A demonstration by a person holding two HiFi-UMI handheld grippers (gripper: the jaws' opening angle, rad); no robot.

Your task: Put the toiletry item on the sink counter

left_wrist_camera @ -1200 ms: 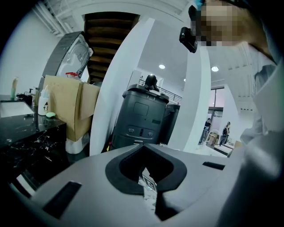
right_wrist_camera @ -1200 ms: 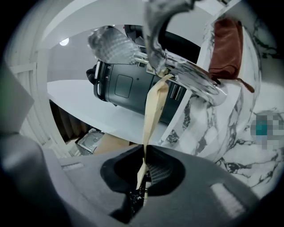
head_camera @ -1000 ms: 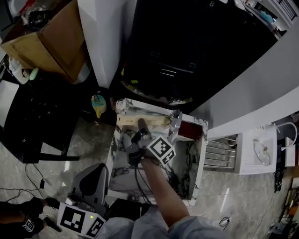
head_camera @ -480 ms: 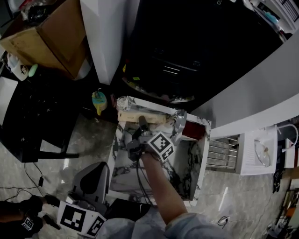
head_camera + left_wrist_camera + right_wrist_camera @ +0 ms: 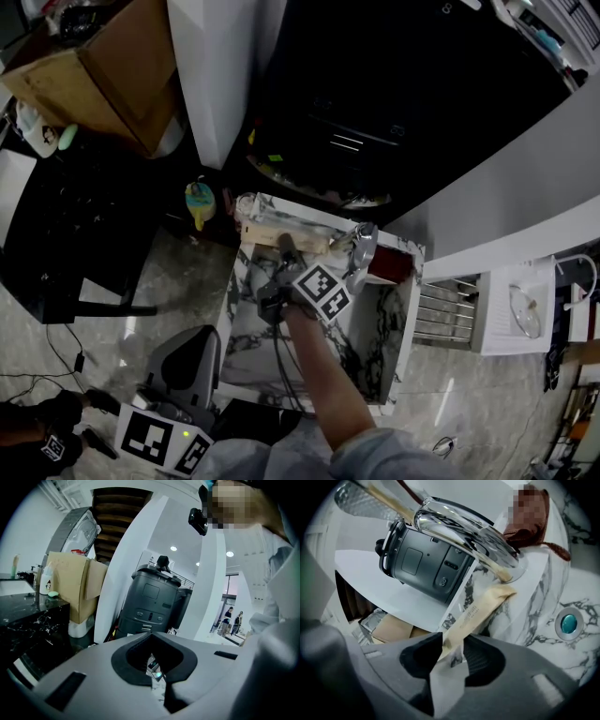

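The toiletry item is a long beige paper packet (image 5: 281, 238) lying along the back ledge of the marble sink counter (image 5: 246, 328), left of the chrome faucet (image 5: 362, 246). My right gripper (image 5: 284, 253) reaches over the basin to it. In the right gripper view the packet (image 5: 480, 609) runs between the jaws of the right gripper (image 5: 452, 648). It leans on the left pad with a gap on its right. Those jaws have just been opening and stand open. My left gripper (image 5: 186, 354) hangs low beside the counter. In its own view the left gripper (image 5: 157, 670) is shut on nothing.
A brown cloth (image 5: 389, 267) lies right of the faucet. A teal drain plug (image 5: 568, 623) sits in the basin. A dark grey machine (image 5: 152, 604) stands behind the counter, and a cardboard box (image 5: 103, 84) stands far left. A white shelf unit (image 5: 511, 314) stands at the right.
My right gripper has dipped a little toward the counter's back ledge with the packet. The left gripper has stayed where it was.
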